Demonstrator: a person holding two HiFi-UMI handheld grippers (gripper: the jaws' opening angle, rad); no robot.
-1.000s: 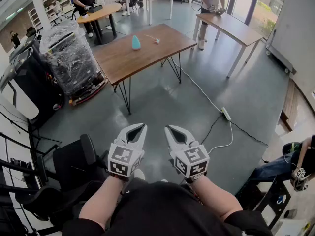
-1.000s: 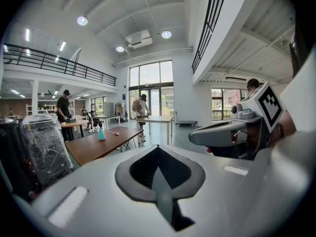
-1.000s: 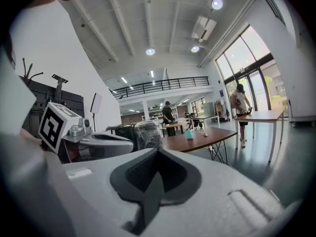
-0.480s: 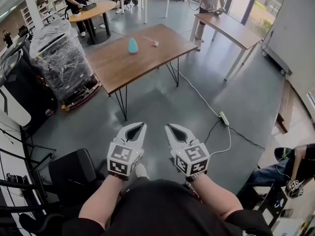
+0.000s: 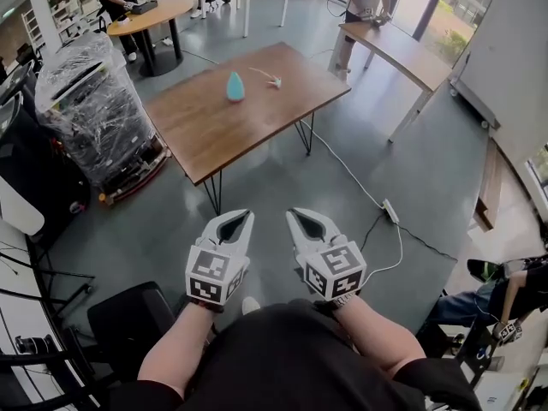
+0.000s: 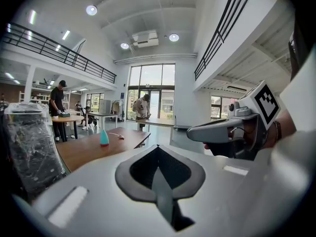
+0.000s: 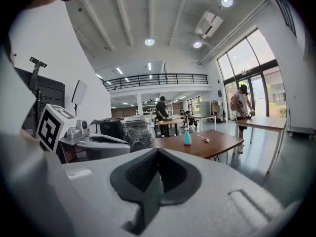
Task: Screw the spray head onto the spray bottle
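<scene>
Jaws pressed together and empty on both left gripper and right gripper. One spray bottle and one spray head rest near each other on one wooden table, well ahead, on a grey floor.

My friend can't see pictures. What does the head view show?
A white left gripper and white right gripper, both shut and empty, point forward over a grey floor. Ahead, a brown wooden table holds a teal cone-shaped bottle and a white spray head beside it.
</scene>
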